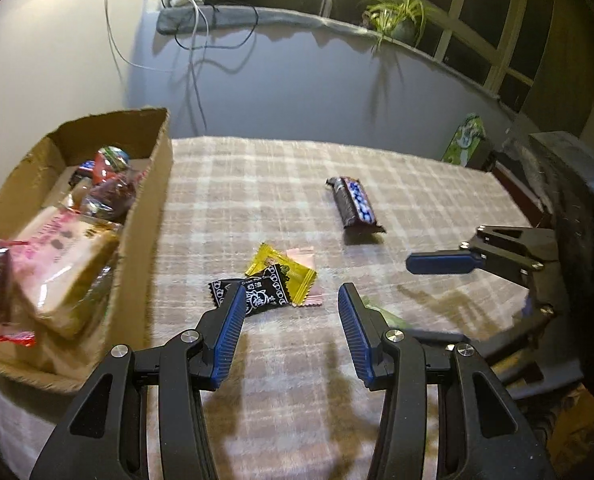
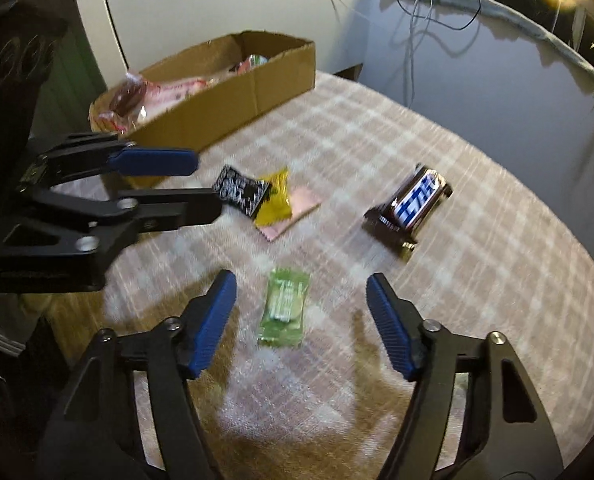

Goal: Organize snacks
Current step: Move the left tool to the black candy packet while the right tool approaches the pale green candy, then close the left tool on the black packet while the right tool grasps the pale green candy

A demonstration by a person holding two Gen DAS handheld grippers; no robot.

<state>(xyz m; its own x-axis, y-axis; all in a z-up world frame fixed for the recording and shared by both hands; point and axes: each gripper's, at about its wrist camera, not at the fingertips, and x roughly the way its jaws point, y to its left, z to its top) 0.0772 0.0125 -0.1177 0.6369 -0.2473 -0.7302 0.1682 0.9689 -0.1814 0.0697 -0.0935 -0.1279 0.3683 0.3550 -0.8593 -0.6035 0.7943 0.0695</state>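
In the left wrist view, the cardboard box (image 1: 153, 216) stood at the left edge of the frame on the plaid-covered table (image 1: 297, 380), already stuffed with wrapped snacks; a pink-printed packet (image 1: 61, 264) leaned against its near corner. Your left claw (image 1: 289, 300) filled the bottom centre, its blue fingers spread with nothing between them, the left fingertip over the edge of the black candy packet (image 1: 257, 292). That packet lay overlapping a yellow packet (image 1: 281, 266), which in turn covered a pink packet (image 1: 305, 280), all three touching in a small pile at mid-frame. Up and to the right of the pile, well apart from it, lay the brown chocolate bar (image 1: 355, 206) with its blue lettering. At the right edge your right claw (image 1: 441, 264) reached in, seen side-on.

In the right wrist view, your left claw (image 2: 197, 184) entered from the left, its tips just beside the black candy packet. The box sat in the upper left. Your right claw (image 2: 301, 292) occupied the bottom centre, fingers apart and gripping nothing, with the green packet (image 2: 285, 306) lying flat on the table between them, touched by neither finger. The chocolate bar lay at the right of centre, blurred. A potted plant (image 1: 401, 20) stood on the windowsill at the upper right of the left view.
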